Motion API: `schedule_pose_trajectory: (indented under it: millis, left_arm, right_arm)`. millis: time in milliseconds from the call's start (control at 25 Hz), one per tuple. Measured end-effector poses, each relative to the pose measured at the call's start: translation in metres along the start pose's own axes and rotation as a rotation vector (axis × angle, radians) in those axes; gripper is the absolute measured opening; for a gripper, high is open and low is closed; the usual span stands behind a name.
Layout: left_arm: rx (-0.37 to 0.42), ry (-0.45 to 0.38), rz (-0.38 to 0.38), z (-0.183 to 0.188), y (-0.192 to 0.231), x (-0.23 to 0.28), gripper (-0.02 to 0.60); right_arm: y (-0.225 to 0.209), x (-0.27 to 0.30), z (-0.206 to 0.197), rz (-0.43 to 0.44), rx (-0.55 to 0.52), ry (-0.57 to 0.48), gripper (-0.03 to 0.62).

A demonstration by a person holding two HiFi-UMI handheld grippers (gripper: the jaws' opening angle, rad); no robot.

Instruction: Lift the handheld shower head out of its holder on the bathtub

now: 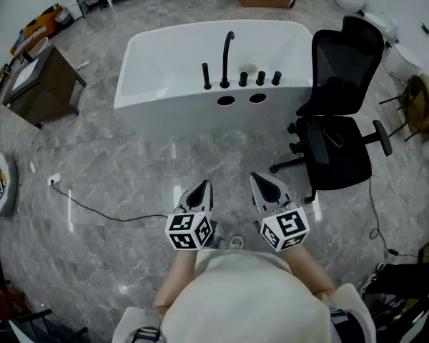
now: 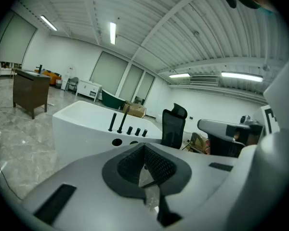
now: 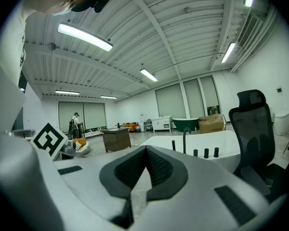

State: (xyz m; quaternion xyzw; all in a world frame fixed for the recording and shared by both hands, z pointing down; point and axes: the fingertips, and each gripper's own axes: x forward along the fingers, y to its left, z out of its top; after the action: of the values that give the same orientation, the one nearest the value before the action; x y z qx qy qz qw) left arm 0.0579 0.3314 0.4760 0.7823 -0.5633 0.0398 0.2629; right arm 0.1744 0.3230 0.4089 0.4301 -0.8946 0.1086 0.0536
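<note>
Shower head (image 1: 206, 76) stands upright on bathtub (image 1: 171, 113) rim.

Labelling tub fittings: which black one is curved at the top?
The tall spout, second from left in the head view. The post beside it and the three knobs are straight.

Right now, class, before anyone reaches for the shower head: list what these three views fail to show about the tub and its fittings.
1. How the shower head seats in the bathtub rim: too small to tell in every view.
2. Its hose: shows in no view.
3. Bathtub interior: hidden by the near wall in the left gripper view.
4. Bathtub's right end: behind the office chair in the right gripper view.
</note>
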Motion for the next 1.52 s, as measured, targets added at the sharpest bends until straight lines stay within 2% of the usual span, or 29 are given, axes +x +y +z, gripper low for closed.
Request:
schedule_pose_trajectory:
  millis: [240,440,640,840,1160,1520]
  left_arm:
    - [0.099,0.025,-0.02,-0.02,-0.029,-0.042,0.02]
    - [0.093,-0.002,0.007,-0.018,-0.033,-0.058,0.02]
    - [0.102,0.011,0.012,-0.023,-0.038,-0.058,0.02]
    - [0.092,0.013,0.012,-0.024,-0.046,-0.054,0.02]
    - [0.036,0.019,0.017,-0.028,-0.042,-0.034,0.02]
    - [0.019,0.023,0.016,0.005,0.002,0.016,0.02]
  right_arm:
    - [0.027,-0.034,-0.002,0.013,0.02,-0.057,0.017]
    - [0.041,-0.048,0.001,0.063,-0.004,-0.052,0.017]
    - [0.038,-0.058,-0.004,0.098,0.072,-0.059,0.017]
    - [0.033,-0.062,-0.015,0.102,0.03,-0.008,0.017]
    - [0.026,-0.044,-0.027,0.159,0.018,0.05,0.017]
    - [0.002,0.019,-0.023,0.144,0.027,0.064,0.017]
